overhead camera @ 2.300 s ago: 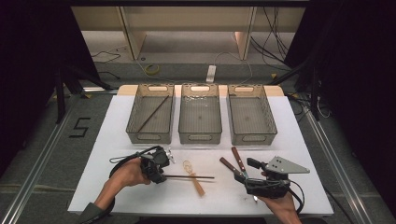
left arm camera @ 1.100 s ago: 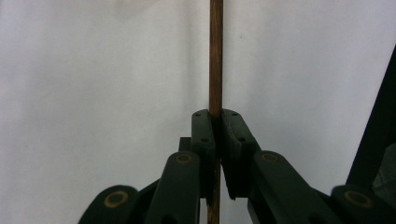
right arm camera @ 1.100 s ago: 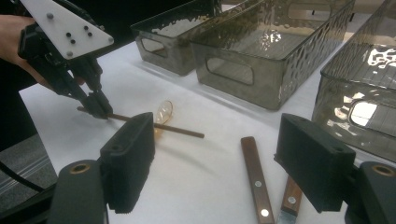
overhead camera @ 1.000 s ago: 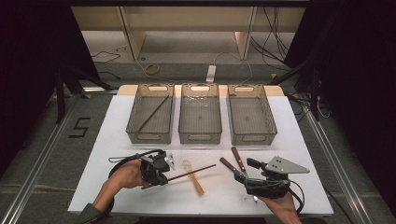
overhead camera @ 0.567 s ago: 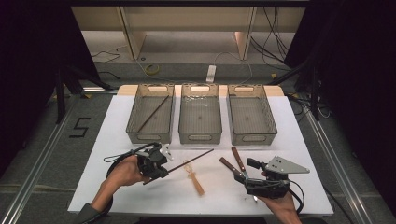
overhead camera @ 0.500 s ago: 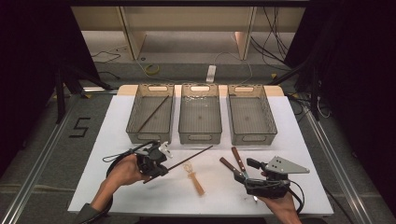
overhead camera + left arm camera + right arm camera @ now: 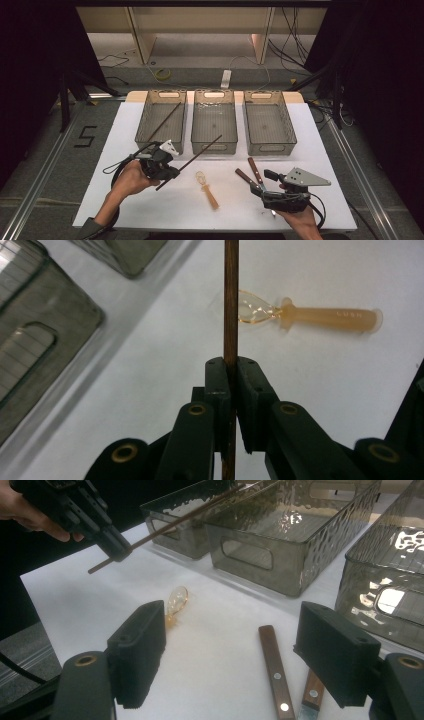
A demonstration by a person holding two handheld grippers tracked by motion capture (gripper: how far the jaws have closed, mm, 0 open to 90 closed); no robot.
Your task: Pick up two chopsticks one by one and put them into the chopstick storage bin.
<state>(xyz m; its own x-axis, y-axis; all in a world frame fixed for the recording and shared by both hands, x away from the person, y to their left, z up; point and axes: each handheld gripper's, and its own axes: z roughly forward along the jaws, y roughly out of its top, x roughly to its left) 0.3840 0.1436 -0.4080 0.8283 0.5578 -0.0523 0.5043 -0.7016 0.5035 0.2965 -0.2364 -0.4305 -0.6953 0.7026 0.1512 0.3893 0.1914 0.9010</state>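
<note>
Clamping a brown chopstick, the left gripper is aiming it toward 1 o'clock at the bins while the right gripper's fingers are waiting apart, knives and spoon remaining unsorted.

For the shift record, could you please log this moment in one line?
left gripper: shut on chopstick, lifted | right gripper: open, near knives | spoon: on table

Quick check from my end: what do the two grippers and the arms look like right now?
Both grippers are black. The left gripper trails a looped black cable and has a whitish top piece. The right gripper carries a grey three-cornered plate. Its jaws are blocky. A dark sleeve covers the left forearm.
</note>
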